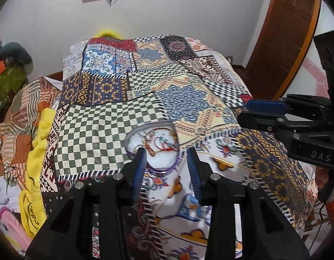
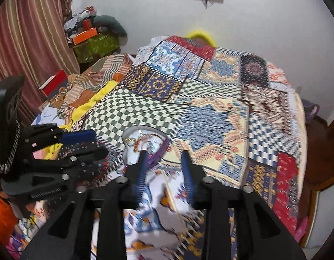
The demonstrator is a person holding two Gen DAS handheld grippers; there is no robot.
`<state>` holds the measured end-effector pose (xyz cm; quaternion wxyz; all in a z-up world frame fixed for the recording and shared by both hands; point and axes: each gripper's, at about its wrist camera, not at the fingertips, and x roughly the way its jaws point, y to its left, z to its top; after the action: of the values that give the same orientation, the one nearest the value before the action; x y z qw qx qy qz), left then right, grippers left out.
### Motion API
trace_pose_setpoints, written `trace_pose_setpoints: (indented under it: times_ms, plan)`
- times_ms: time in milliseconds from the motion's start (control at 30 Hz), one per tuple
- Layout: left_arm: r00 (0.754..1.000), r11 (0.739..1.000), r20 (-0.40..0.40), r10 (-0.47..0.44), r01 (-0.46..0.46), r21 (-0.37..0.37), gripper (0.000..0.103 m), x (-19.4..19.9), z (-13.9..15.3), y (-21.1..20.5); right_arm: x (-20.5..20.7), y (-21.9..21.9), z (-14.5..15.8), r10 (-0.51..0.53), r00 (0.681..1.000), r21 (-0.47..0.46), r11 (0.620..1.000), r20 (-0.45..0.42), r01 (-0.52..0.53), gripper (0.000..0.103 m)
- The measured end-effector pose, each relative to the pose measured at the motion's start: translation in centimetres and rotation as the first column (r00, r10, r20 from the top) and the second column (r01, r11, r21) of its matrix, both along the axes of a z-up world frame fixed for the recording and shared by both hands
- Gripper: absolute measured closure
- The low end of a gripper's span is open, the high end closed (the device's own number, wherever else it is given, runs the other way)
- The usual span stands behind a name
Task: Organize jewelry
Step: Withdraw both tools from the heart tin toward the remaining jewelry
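A heart-shaped box (image 1: 160,160) with a purple rim and white lining lies on the patchwork bedspread (image 1: 115,130). Tangled jewelry (image 1: 160,143) of beads and metal rings lies in it. My left gripper (image 1: 167,153) is open just in front of the box, its left finger at the rim. In the right wrist view the box (image 2: 132,151) and the jewelry (image 2: 141,140) sit just ahead and left of my right gripper (image 2: 163,155), which is open and empty. The right gripper also shows in the left wrist view (image 1: 266,114), off to the right.
Yellow cloth (image 1: 37,166) and striped bedding (image 1: 17,130) pile up left of the bedspread. Boxes (image 2: 89,36) stand stacked by a curtain (image 2: 32,43) at the back left. A wooden frame (image 1: 286,43) stands at the right. The left gripper shows in the right wrist view (image 2: 76,143).
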<state>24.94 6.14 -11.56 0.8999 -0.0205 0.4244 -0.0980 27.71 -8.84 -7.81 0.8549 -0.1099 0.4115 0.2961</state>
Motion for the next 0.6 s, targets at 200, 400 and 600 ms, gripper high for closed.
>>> trace_pose_setpoints:
  times_ms: [200, 400, 600]
  plan:
    - [0.998, 0.998, -0.017, -0.062, 0.062, 0.017, 0.063, -1.7, 0.0, -3.5, -1.8, -3.0, -0.1, -0.023, 0.999, -0.016, 1.000, 0.028, 0.024, 0.072]
    - [0.990, 0.991, -0.053, -0.127, 0.129, 0.024, 0.063, -2.9, -1.4, -6.9, -3.1, -5.5, -2.0, -0.036, 0.999, -0.049, 0.998, 0.013, 0.036, 0.072]
    - [0.981, 0.986, -0.106, -0.162, 0.166, 0.026, 0.063, -3.4, -3.7, -8.9, -3.7, -6.9, -5.6, -0.039, 0.997, -0.065, 0.997, -0.072, 0.034, 0.072]
